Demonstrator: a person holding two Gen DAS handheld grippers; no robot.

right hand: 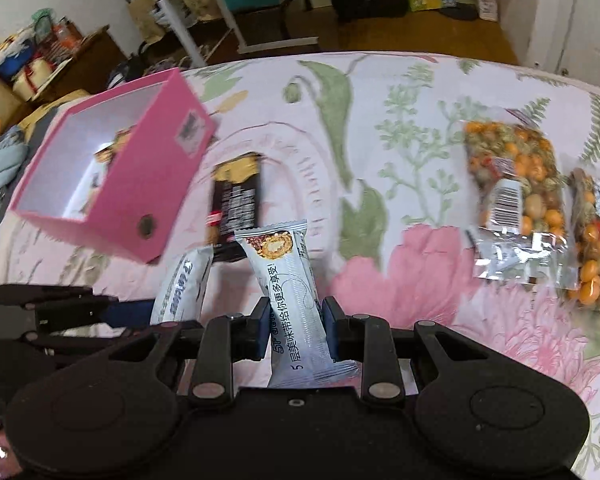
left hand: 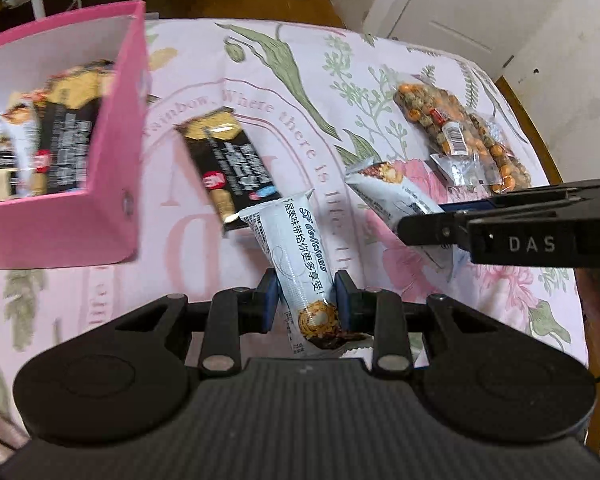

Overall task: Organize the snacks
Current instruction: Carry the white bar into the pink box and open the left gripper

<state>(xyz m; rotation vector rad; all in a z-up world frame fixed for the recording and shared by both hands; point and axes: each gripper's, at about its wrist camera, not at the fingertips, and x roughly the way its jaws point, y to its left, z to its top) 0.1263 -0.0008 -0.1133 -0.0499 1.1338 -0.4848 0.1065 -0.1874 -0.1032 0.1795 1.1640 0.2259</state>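
- Standing at far left, the pink box (left hand: pixel 100 216) rests open-topped on the flowered cloth (left hand: pixel 340 80); black snack packs (left hand: pixel 66 140) already lie inside it, and its near corner points toward both grippers.
- Lying just right of the box, a black snack bar (left hand: pixel 228 168) sits flat on the cloth, its long axis running away from the viewer, its near end tucked under the tip of the left-hand wafer pack.
- Left gripper (left hand: pixel 306 300): pads pressed onto a white wafer pack (left hand: pixel 300 252), pinched near its lower end. The pack's long axis runs forward along the fingers, and its free end leans up and left toward the box. This gripper is the nearer of the two to the box, which lies up and to its left.
- Right gripper (right hand: pixel 296 328): pads likewise clamped across the middle of a second white wafer pack (right hand: pixel 288 280), long axis forward, free end toward the black bar. From here the box lies farther off, up and left, with the left gripper (right hand: pixel 112 312) in between.
- Far right, two clear bags of coated nuts (right hand: pixel 512 176) lie on the cloth, well apart from the box and both grippers.
- Judgement: both packs look bound for the box; a leftward carry with the left gripper leading would avoid crossing.
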